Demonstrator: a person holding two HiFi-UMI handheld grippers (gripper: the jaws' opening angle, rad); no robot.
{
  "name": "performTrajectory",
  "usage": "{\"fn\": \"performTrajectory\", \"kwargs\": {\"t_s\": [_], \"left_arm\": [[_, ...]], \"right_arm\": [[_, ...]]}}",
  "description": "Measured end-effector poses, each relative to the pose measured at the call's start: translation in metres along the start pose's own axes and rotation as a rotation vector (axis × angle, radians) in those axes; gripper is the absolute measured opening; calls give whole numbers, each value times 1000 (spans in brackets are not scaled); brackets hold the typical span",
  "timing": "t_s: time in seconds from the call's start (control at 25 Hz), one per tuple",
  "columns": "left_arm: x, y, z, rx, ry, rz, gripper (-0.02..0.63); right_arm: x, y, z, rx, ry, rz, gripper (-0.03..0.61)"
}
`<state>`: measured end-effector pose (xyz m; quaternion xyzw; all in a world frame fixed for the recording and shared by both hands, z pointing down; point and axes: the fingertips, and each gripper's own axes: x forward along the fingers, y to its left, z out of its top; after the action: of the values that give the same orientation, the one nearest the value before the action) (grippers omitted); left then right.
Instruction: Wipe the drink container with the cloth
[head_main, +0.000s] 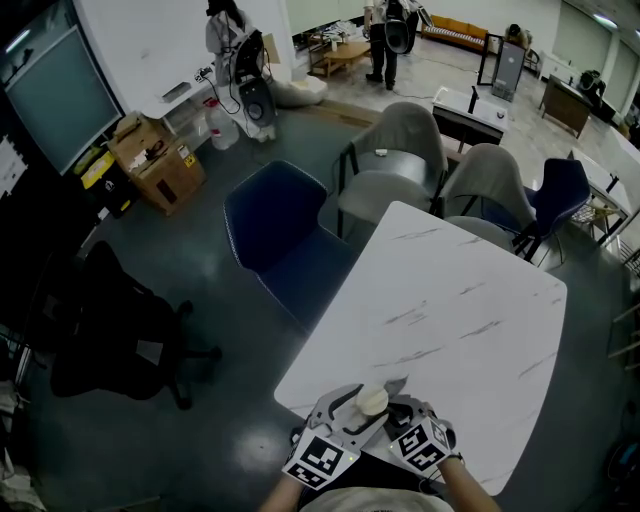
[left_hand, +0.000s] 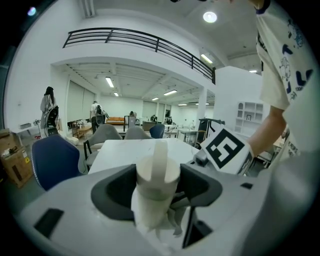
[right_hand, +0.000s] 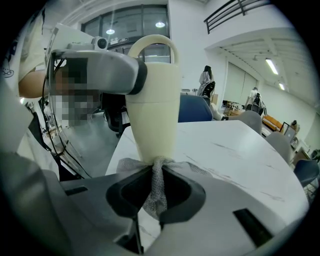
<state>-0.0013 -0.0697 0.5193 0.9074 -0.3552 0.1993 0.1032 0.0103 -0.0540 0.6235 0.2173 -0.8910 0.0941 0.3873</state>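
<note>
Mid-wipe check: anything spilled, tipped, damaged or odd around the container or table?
Nothing stands out. The left gripper holds the drink container roughly upright, the right gripper pinches the cloth against its base, and no spill shows on the table.

open-plan room: white marble-veined table (head_main: 450, 300) on a dark glossy floor (head_main: 230, 340); navy chair (head_main: 275, 230) and grey chairs (head_main: 405, 140) beside its far end; black office chair (head_main: 110, 330) and cardboard boxes (head_main: 155, 160) further off; white walls (head_main: 160, 40), railed mezzanine (left_hand: 140, 41), ceiling strip lights (left_hand: 109, 81).
</note>
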Motion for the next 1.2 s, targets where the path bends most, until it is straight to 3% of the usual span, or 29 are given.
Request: {"fn": "performTrajectory", "kwargs": {"t_s": [0.28, 0.52, 0.76, 1.2], "left_arm": [[-2, 0, -2, 31, 0, -48, 276], [-3, -1, -14, 57, 49, -119, 276], [-3, -1, -12, 105, 69, -178, 275], [-8, -1, -18, 277, 163, -311, 267]], "right_arm": [[-8, 2, 9, 8, -18, 2, 57], [-20, 2, 19, 23, -58, 18, 57], [-34, 3, 32, -36, -63, 12, 57], [-59, 1, 55, -92, -87, 7, 57]]}}
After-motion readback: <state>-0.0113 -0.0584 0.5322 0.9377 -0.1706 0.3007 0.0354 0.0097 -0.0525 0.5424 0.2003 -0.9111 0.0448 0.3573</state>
